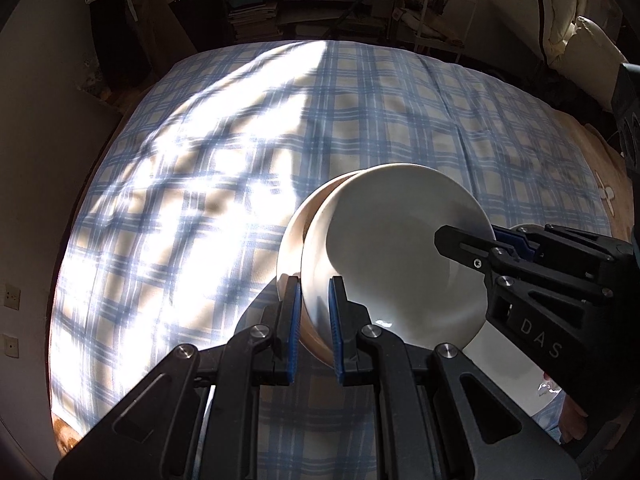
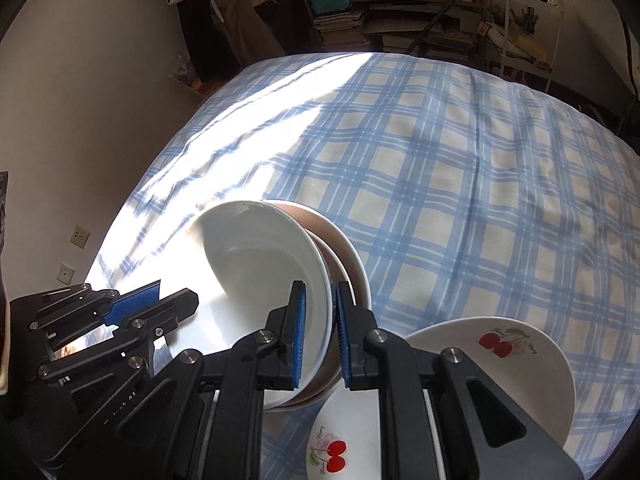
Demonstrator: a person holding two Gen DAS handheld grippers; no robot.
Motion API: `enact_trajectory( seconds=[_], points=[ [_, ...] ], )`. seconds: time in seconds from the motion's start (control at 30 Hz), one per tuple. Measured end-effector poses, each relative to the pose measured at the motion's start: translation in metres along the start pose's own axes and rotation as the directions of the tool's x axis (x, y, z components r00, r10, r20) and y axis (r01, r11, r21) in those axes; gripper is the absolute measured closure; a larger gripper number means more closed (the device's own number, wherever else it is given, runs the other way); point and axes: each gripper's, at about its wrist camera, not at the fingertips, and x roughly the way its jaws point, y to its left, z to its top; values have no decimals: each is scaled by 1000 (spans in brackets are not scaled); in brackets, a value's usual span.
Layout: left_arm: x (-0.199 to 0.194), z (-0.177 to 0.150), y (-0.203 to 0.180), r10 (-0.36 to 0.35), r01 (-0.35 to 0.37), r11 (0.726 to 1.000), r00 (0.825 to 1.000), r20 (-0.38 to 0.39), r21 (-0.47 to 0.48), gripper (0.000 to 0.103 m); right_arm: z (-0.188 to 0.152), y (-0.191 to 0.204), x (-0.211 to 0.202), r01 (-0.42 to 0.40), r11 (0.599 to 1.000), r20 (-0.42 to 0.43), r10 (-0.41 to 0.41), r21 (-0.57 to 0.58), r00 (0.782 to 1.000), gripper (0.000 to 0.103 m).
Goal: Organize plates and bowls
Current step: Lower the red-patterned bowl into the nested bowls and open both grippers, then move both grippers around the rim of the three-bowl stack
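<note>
Two nested bowls are held tilted above the bed: a white bowl (image 1: 392,248) inside a cream-and-brown bowl (image 1: 294,232). My left gripper (image 1: 314,312) is shut on their near rims. My right gripper (image 2: 320,332) is shut on the opposite rims of the same white bowl (image 2: 256,264) and brown bowl (image 2: 348,256); it shows at the right of the left wrist view (image 1: 480,248). The left gripper shows at the lower left of the right wrist view (image 2: 160,304). A white plate with cherries (image 2: 492,352) lies below my right gripper.
The bed is covered by a blue-and-cream checked sheet (image 1: 360,112), sunlit on the left. A wall with sockets (image 2: 80,236) is to the left. Shelves with books and clutter (image 2: 360,20) stand beyond the bed. A white cart (image 2: 528,20) stands at the back right.
</note>
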Motion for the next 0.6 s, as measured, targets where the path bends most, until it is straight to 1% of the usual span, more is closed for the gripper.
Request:
enact_trajectory(
  seconds=[0.13, 0.17, 0.27, 0.37, 0.5, 0.53, 0.6],
  points=[
    [-3, 1, 1, 24, -24, 1000, 1000, 17, 6, 89, 2, -3, 0, -11, 1000, -11, 11, 0, 1000, 86],
    [-2, 1, 3, 28, -28, 1000, 999, 19, 2, 86, 3, -3, 0, -16, 1000, -16, 16, -1, 1000, 85],
    [-3, 2, 10, 23, -22, 999, 1000, 18, -25, 85, 6, -4, -3, -15, 1000, -20, 15, -10, 1000, 85],
    [-6, 3, 15, 22, -20, 999, 999, 28, -48, 85, 9, -6, -11, 1, 1000, 4, -1, -18, 1000, 80],
    [-6, 5, 22, 29, -27, 997, 999, 26, -70, 85, 14, -13, -20, -40, 999, 28, 39, 6, 999, 78],
    [-4, 5, 24, 28, -26, 997, 999, 19, -75, 84, 15, -15, -21, -38, 999, 29, 38, 12, 999, 76],
    [0, 5, 27, 26, -25, 996, 1000, 3, -85, 83, 17, -19, -22, -23, 1000, 29, 23, 15, 999, 63]
  ],
)
